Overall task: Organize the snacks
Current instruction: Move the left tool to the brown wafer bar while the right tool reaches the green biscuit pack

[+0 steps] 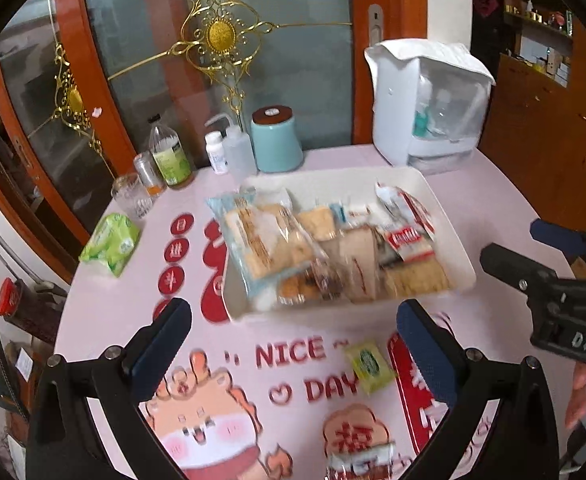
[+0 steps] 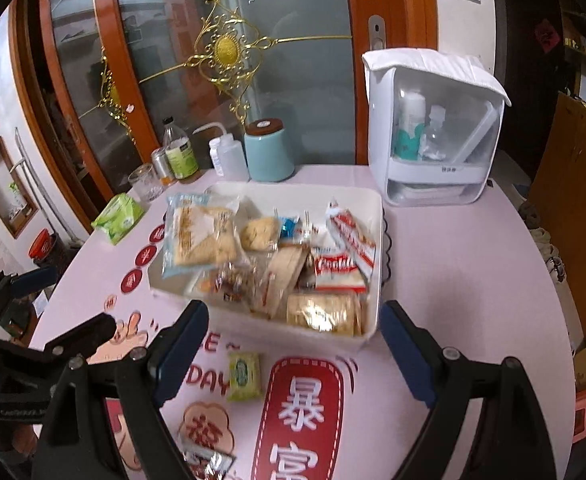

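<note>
**Pink, red and white on the worktop**

The worktop [image 2: 453, 264] is pale pink with red lettering and a cartoon print. The tray [image 2: 375, 240] is white, its snack packets [image 2: 333, 268] beige, red-and-white and blue. A small packet [image 2: 245, 376] is yellow-green; the canister [image 2: 267, 156] is light teal, brown-lidded.

**Snack tray filled, one green packet outside it**

The right gripper [image 2: 295, 344] hangs over the pink tablecloth [image 2: 453, 280] with its jaws wide apart and nothing between them. Just beyond its fingertips sits the white tray [image 2: 375, 280], crowded with wrapped snacks [image 2: 269, 256]. A small green packet [image 2: 245, 376] lies on the cloth just in front of the tray. The left gripper [image 2: 53, 312] shows at the left edge.
</note>
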The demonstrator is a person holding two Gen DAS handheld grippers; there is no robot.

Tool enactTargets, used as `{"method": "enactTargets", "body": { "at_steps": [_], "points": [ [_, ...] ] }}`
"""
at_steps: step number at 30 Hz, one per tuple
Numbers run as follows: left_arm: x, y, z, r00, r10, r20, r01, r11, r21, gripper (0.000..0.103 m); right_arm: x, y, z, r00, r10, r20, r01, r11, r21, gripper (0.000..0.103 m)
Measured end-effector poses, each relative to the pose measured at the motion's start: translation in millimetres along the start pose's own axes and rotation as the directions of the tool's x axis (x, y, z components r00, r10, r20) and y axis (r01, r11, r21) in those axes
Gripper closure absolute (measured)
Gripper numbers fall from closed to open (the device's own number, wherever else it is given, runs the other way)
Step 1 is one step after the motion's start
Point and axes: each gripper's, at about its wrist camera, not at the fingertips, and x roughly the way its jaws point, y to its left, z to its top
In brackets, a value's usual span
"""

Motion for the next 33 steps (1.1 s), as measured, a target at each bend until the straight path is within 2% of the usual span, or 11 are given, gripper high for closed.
{"method": "enactTargets", "body": {
  "at_steps": [7, 11, 17, 21, 27, 32, 33],
  "points": [
    [-9.4, -10.9, -57.1, 0.999, -0.025, -0.035, 0.025, 1.0, -0.002, 0.001, 6.8, -1.0, -38.5, 0.998, 0.015, -0.066, -0.014, 1.0, 0.009, 0.015],
    [0.4, -25.1, -92.4, 0.993, -0.058, -0.101, 0.061, 0.998, 0.021, 0.001, 20.4, 3.0, -59.4, 0.993, 0.024, -0.116, -0.023, 1.0, 0.009, 0.015],
    [30.4, -39.8, -151.7, 0.966, -0.097, -0.238, 0.1, 0.995, 0.0, 0.001, 46.2, 12.6, -81.0, 0.983, 0.04, -0.18, -0.042, 0.999, -0.004, 0.015],
    [55.2, -40.6, -180.4, 0.948, -0.109, -0.299, 0.104, 0.994, -0.032, 0.001, 65.6, 17.6, -90.7, 0.976, 0.042, -0.216, -0.044, 0.999, -0.008, 0.015],
    [85.3, -40.0, -203.7, 0.929, -0.13, -0.346, 0.104, 0.99, -0.093, 0.001, 98.6, 22.2, -100.8, 0.962, 0.03, -0.27, -0.032, 0.999, -0.002, 0.015],
    [97.1, -41.5, -212.5, 0.925, -0.126, -0.358, 0.087, 0.989, -0.124, 0.001, 123.4, 28.8, -104.2, 0.955, 0.015, -0.296, -0.02, 1.0, -0.014, 0.015],
    [97.0, -43.2, -213.2, 0.931, -0.111, -0.347, 0.076, 0.991, -0.113, 0.001, 128.1, 31.8, -103.8, 0.954, 0.012, -0.299, -0.019, 1.0, -0.021, 0.015]
  ]
}}
